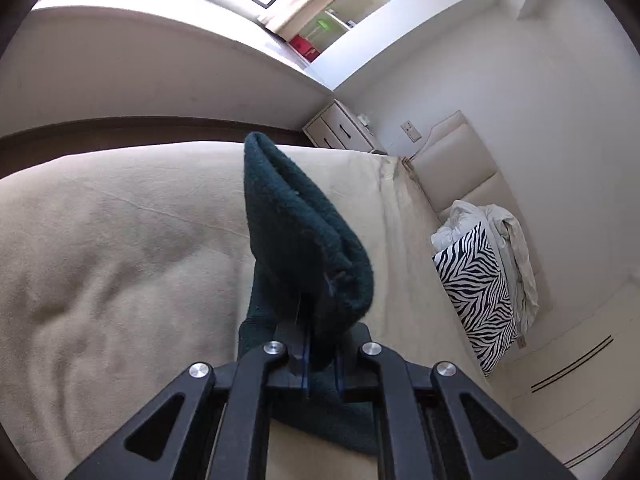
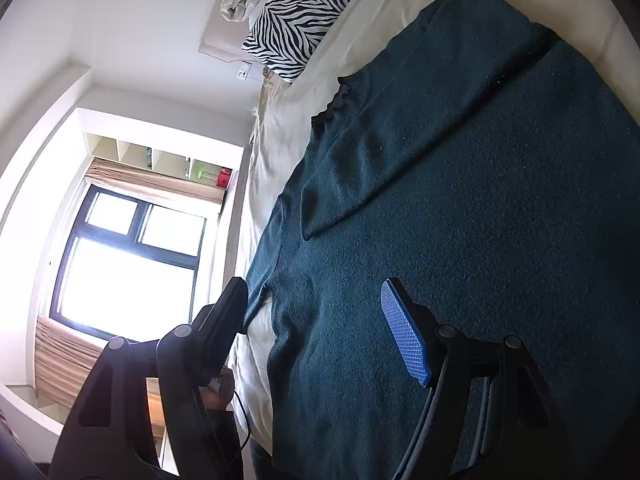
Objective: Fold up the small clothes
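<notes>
I take the bed (image 1: 120, 240) as my landmark: its beige cover fills the left wrist view, with a zebra-print pillow (image 1: 478, 300) against the headboard end. Spread on the bed lies the dark teal sweater (image 2: 460, 240), its long axis running from my right gripper up toward that pillow, one sleeve (image 2: 360, 168) folded diagonally across the body.

My left gripper (image 1: 318, 360) is clamped tight on a fold of the sweater (image 1: 296, 240) — the cloth bunches between the jaws and rises in a doubled flap above the bed cover.

My right gripper (image 2: 320, 332) stands wide apart and holds nothing; its blue pad (image 2: 404, 340) hovers over the sweater's body, the other finger out past the garment's edge toward the bed's side.

The relation that matters, as I judge it: the sweater lies straight ahead of the right gripper, its near edge between the spread fingers, so the right one is placed to grasp that edge while the left carries its fold across.
</notes>
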A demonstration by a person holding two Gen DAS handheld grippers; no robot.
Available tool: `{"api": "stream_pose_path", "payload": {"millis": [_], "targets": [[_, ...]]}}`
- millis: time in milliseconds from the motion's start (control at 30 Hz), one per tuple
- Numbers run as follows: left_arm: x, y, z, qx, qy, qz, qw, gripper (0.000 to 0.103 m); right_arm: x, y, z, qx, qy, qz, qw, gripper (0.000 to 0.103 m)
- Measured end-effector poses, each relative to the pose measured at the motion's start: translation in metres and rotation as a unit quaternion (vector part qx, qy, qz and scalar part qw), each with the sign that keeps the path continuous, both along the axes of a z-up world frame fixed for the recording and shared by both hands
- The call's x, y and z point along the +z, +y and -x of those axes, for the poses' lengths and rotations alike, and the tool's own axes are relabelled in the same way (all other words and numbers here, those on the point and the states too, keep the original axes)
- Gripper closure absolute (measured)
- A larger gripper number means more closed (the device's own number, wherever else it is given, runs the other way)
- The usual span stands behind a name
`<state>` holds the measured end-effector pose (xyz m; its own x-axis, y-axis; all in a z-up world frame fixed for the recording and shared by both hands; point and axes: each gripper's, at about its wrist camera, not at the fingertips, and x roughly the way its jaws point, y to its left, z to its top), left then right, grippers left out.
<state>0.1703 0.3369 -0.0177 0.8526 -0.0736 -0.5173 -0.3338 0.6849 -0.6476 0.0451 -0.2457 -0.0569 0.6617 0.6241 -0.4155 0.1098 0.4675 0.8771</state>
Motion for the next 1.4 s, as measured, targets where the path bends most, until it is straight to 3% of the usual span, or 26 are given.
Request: {"api": "stream_pose_path", "payload": {"millis": [33, 67, 133, 200, 233, 333, 467, 633, 800, 933, 1000, 1033, 1100, 1133, 1167, 1267, 1400], "targets": [[0.015, -0.037, -0.006, -0.041, -0.001, -0.056, 0.9976, 0.094, 0.0, 0.002, -0.003, 0.003, -0.001, 0.0, 1.0, 0.034], [0.027, -0.076, -0.011, -0.082, -0.001, -0.116, 0.9899, 0.094, 0.0, 0.004, -0.006, 0.005, -0.002, -0.001, 1.0, 0.034], [0.036, -0.163, -0.008, -0.16, -0.001, -0.244, 0.9565, 0.094, 0.001, 0.01, -0.015, 0.01, -0.003, -0.003, 1.0, 0.034], [0.027, -0.235, 0.002, -0.218, -0.005, -0.332, 0.9177, 0.091, 0.003, 0.018, -0.028, 0.021, -0.005, -0.008, 1.0, 0.034], [0.017, -0.262, 0.007, -0.237, -0.004, -0.364, 0.9009, 0.091, 0.003, 0.023, -0.036, 0.03, -0.007, -0.011, 0.999, 0.034], [-0.016, -0.311, 0.022, -0.27, 0.008, -0.417, 0.8676, 0.091, 0.0, 0.041, -0.061, 0.053, 0.002, -0.022, 0.998, 0.034], [-0.036, -0.324, 0.028, -0.271, 0.018, -0.454, 0.8489, 0.091, -0.01, 0.07, -0.095, 0.088, 0.015, -0.048, 0.995, 0.034], [-0.032, -0.324, 0.026, -0.261, 0.009, -0.465, 0.846, 0.091, -0.028, 0.114, -0.139, 0.13, 0.047, -0.086, 0.987, 0.034], [-0.029, -0.324, 0.04, -0.249, -0.013, -0.475, 0.8438, 0.091, -0.052, 0.142, -0.166, 0.157, 0.095, -0.09, 0.979, 0.037], [-0.027, -0.323, 0.044, -0.245, -0.023, -0.476, 0.8445, 0.089, -0.054, 0.159, -0.18, 0.178, 0.093, -0.06, 0.978, 0.079], [-0.026, -0.32, 0.045, -0.245, -0.025, -0.469, 0.8482, 0.089, -0.042, 0.166, -0.183, 0.187, 0.077, -0.019, 0.979, 0.092], [-0.025, -0.318, 0.045, -0.245, -0.025, -0.464, 0.8507, 0.087, -0.033, 0.168, -0.184, 0.189, 0.068, 0.001, 0.98, 0.095], [-0.02, -0.312, 0.047, -0.249, -0.032, -0.444, 0.8603, 0.071, -0.013, 0.167, -0.185, 0.185, 0.044, 0.043, 0.981, 0.096], [-0.016, -0.307, 0.05, -0.247, -0.039, -0.431, 0.8671, 0.052, -0.002, 0.162, -0.185, 0.179, 0.031, 0.058, 0.982, 0.096], [-0.011, -0.302, 0.054, -0.243, -0.052, -0.417, 0.8743, 0.039, 0.008, 0.155, -0.183, 0.172, 0.019, 0.071, 0.982, 0.096], [-0.004, -0.286, 0.061, -0.251, -0.072, -0.356, 0.8973, 0.034, 0.036, 0.127, -0.182, 0.145, -0.008, 0.107, 0.984, 0.096], [-0.016, -0.274, 0.052, -0.259, -0.039, -0.314, 0.9127, 0.034, 0.051, 0.071, -0.184, 0.101, -0.009, 0.152, 0.983, 0.096]]}}
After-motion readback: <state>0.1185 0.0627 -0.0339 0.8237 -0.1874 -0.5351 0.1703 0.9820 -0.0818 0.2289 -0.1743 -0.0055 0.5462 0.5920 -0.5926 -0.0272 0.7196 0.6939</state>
